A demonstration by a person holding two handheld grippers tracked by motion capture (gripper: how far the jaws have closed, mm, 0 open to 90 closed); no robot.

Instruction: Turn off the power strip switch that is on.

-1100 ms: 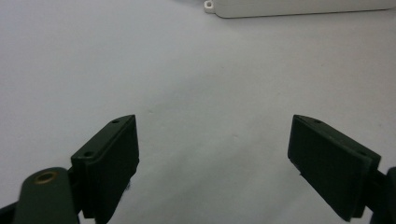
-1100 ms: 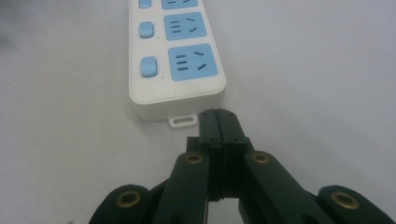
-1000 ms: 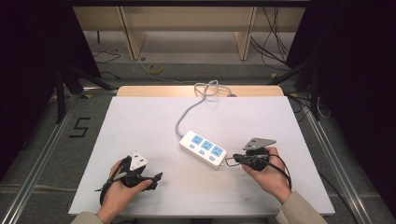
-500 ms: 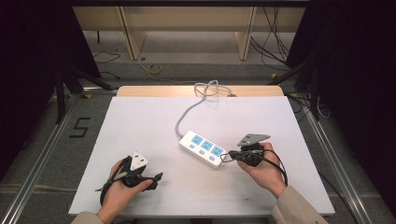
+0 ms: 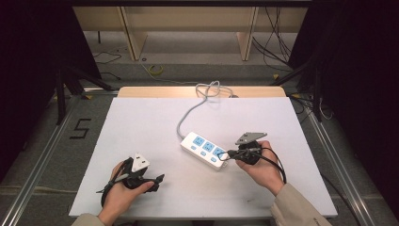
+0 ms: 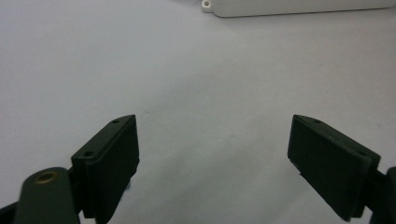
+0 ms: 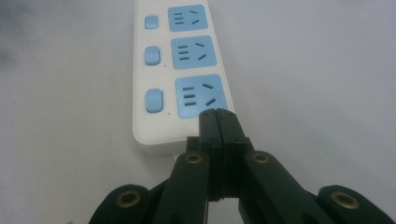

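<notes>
Right hand-held gripper, jaws pressed together, tips at the power strip end, likely to press. Left hand-held gripper spread, empty, idle lower left on desk.

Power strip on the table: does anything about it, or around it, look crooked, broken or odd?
Nothing looks broken. The power strip lies flat but at a slant across the white table, and nothing is plugged into its three blue sockets. Its grey cord runs off the far edge. The right claw, shut, sits at the strip's near end.
</notes>
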